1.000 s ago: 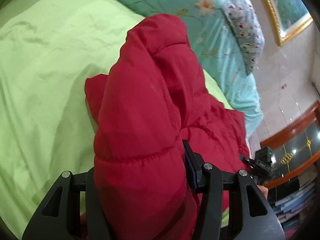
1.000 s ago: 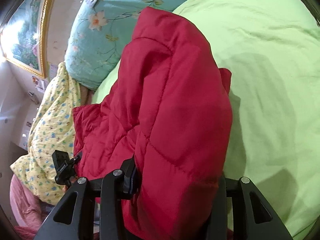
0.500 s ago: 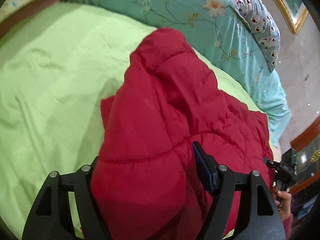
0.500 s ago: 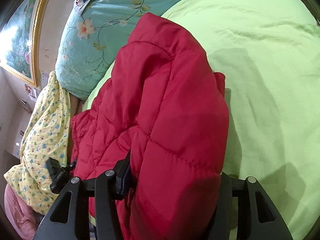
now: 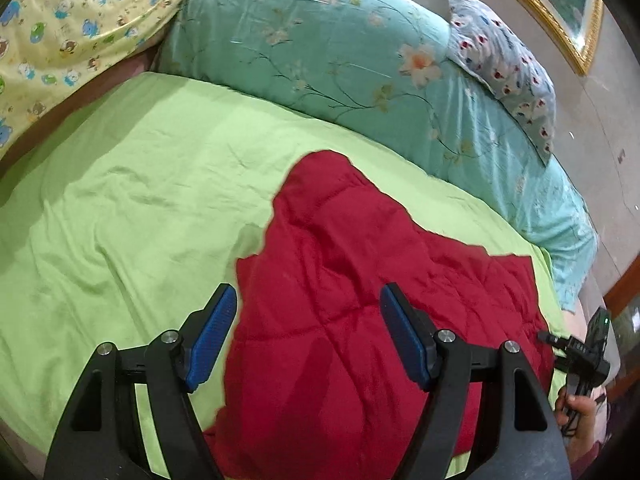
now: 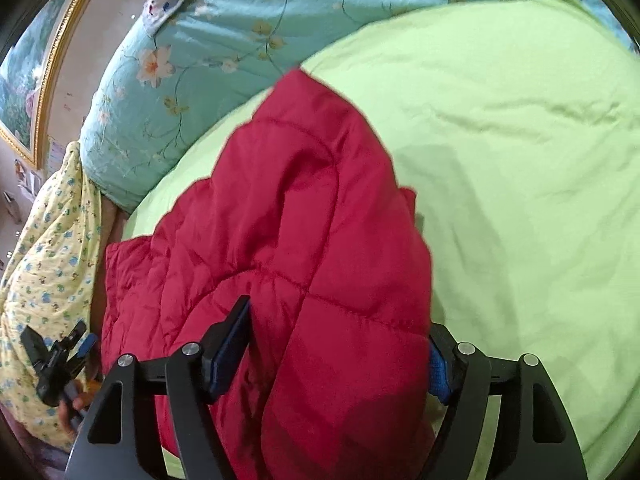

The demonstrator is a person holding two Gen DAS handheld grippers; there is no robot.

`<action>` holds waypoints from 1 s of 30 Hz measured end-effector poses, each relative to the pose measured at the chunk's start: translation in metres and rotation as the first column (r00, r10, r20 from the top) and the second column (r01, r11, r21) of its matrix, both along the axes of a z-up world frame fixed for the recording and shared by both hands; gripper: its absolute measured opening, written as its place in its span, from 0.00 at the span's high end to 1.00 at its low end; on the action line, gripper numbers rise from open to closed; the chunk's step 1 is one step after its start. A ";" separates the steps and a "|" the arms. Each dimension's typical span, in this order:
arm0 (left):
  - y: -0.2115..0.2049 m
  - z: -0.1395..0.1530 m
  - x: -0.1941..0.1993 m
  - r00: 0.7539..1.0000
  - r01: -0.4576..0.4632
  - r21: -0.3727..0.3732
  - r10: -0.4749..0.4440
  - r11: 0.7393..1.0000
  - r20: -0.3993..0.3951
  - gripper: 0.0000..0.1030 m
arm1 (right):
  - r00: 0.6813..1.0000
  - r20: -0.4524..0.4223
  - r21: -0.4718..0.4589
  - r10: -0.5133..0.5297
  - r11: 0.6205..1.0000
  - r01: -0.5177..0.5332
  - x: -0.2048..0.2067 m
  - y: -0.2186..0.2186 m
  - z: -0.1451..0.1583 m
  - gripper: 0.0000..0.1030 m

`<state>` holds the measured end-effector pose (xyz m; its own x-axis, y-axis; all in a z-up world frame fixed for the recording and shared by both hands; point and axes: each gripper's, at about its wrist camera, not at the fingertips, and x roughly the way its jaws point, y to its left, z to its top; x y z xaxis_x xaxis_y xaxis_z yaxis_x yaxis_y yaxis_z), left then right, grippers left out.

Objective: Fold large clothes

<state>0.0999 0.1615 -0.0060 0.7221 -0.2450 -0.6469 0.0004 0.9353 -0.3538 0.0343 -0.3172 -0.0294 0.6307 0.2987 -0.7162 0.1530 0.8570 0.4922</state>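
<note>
I had the red padded jacket (image 5: 360, 312) lying on the green sheet of the bed (image 5: 132, 208), near its front edge, with a fold of it reaching toward the teal floral quilt (image 5: 328, 60) at the head. My left tool (image 5: 308, 336) was spread wide above the jacket, both blue pads bare and gripping nothing. My right tool (image 6: 340, 356) had its pads either side of a thick quilted fold; they looked to be bearing on it, so I judged it pinched, though loosely, since the bulk kept the pads far apart.

The jacket looked puffy, soft and fairly light, and its shell seemed smooth enough to slip. I judged that padding like this springs back and will not hold a crease unless pressed flat. A thick roll fills the tool and may slide out, so I would take hold at a stitched seam or the hem edge, where the layers are thinnest. A yellow printed blanket (image 6: 48, 248) lay beside the bed, well clear.
</note>
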 end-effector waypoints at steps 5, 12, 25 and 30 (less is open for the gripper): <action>-0.023 -0.003 -0.011 0.998 0.060 -0.008 -0.060 0.998 -0.004 0.28 | 0.999 0.041 -0.037 -0.021 0.999 0.022 -0.013 0.002 0.016 0.26; -0.046 -0.005 -0.021 0.991 0.130 -0.018 -0.131 0.991 -0.018 0.28 | 0.995 0.091 -0.065 -0.048 0.996 0.054 -0.029 0.001 0.031 0.26; -0.109 -0.011 -0.048 0.947 0.323 0.057 -0.322 0.945 -0.026 0.28 | 0.972 0.182 -0.228 0.149 0.968 -0.105 -0.056 0.083 0.050 0.26; -0.121 -0.021 -0.042 0.940 0.341 0.119 -0.338 0.933 -0.048 0.28 | 0.949 0.139 -0.327 0.284 0.917 -0.227 -0.048 0.127 0.036 0.26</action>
<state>0.0574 0.0401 -0.0265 0.5920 -0.3895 -0.7056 0.3176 0.9174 -0.2400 -0.0142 -0.1901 0.0068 0.6885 0.2540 -0.6793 -0.1581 0.9667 0.2012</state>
